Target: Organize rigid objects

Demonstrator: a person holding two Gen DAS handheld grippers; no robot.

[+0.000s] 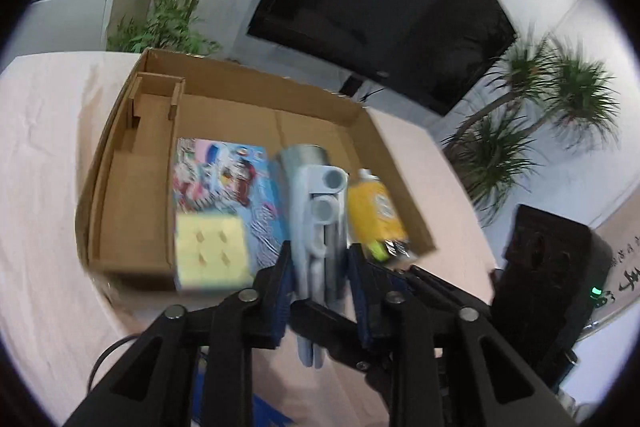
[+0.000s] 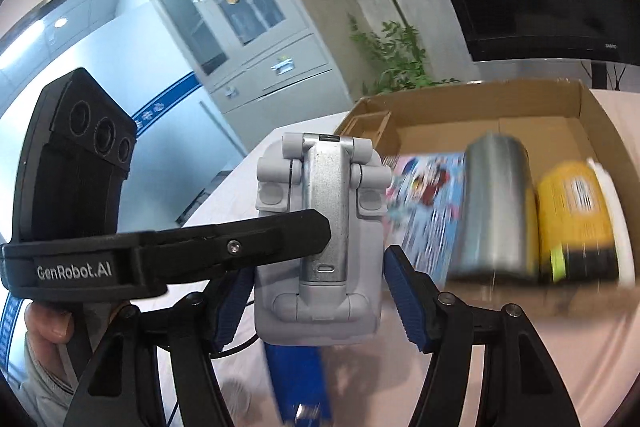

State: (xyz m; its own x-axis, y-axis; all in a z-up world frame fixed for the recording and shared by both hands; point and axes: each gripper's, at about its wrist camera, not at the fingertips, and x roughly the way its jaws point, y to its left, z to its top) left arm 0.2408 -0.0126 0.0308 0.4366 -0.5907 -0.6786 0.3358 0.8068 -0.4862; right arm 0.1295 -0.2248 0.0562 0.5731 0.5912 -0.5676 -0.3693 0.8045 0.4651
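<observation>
My left gripper is shut on a grey folding stand and holds it above the near edge of an open cardboard box. In the right wrist view the grey stand fills the middle, with the left gripper's black finger across it. My right gripper is open, its blue pads on either side of the stand without clearly touching it. In the box lie a colourful flat package, a yellow cube, a silver can and a yellow bottle.
The box stands on a table with a pale pink cloth. A black screen and potted plants are behind it. A blue object lies on the table below the stand. A grey cabinet stands at the back left.
</observation>
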